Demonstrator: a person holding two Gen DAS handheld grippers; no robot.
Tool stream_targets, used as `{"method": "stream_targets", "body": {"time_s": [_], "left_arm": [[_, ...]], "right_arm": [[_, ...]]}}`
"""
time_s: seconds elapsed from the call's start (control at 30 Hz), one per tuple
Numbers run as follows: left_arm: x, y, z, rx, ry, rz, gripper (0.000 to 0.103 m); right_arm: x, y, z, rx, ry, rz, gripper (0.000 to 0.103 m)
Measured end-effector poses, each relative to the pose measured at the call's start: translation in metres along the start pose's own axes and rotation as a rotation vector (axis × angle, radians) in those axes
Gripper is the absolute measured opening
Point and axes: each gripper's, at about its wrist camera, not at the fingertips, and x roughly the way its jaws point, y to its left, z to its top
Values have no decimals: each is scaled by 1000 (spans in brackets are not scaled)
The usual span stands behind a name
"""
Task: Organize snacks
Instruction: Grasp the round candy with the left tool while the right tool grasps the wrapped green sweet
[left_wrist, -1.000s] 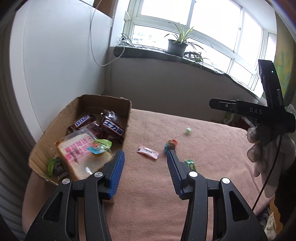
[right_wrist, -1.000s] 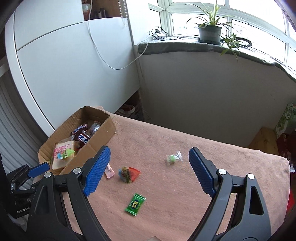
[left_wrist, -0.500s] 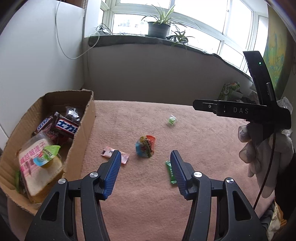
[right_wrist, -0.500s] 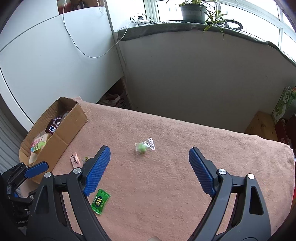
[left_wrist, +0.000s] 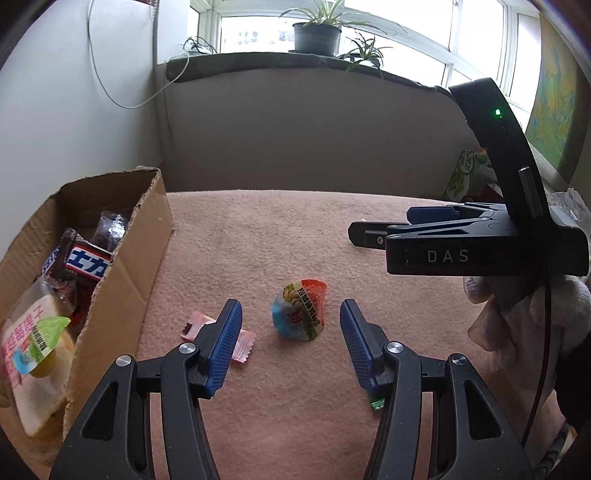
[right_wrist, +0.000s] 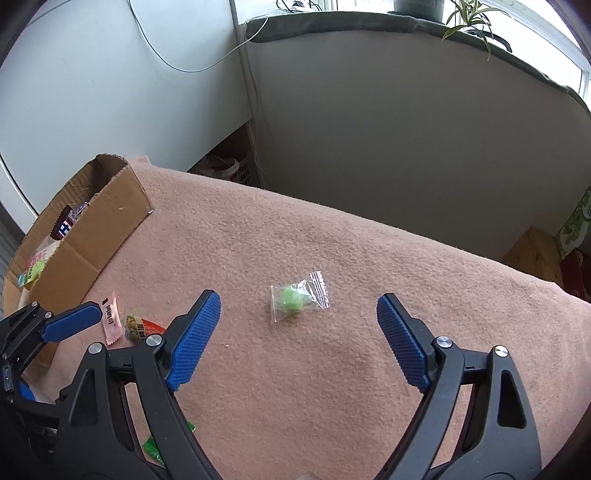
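Observation:
A cardboard box (left_wrist: 144, 258) with chocolate bars and wrapped bread stands at the left on the pink cloth; it also shows in the right wrist view (right_wrist: 107, 218). My left gripper (left_wrist: 291, 343) is open, its fingers on either side of a colourful jelly cup (left_wrist: 301, 314) lying on the cloth. A pink candy wrapper (left_wrist: 242, 341) lies by the left finger. A green packet (left_wrist: 376, 403) peeks from under the right finger. My right gripper (right_wrist: 297, 343) is open above a clear bag with a green sweet (right_wrist: 297, 299).
The cloth-covered table (right_wrist: 369, 258) ends at a grey wall under a windowsill with a potted plant (left_wrist: 317, 33). The right gripper's body (left_wrist: 480, 243) and a gloved hand (left_wrist: 524, 325) hang at the right of the left wrist view. A wooden box (right_wrist: 532, 254) stands beyond the table's right side.
My left gripper has moved right and closer, away from the box, so the jelly cup now lies between its fingers. My right gripper has moved forward and lower over the green sweet bag.

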Motion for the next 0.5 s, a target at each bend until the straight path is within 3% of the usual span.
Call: {"method": "stream_targets", "body": {"time_s": [0.33, 0.5], "left_arm": [[25, -6, 3, 11, 61, -35, 54], [34, -2, 8, -9, 90, -52, 48]], "right_arm": [[20, -5, -2, 14, 19, 12, 81], [25, 5, -4, -23, 19, -33, 81]]}}
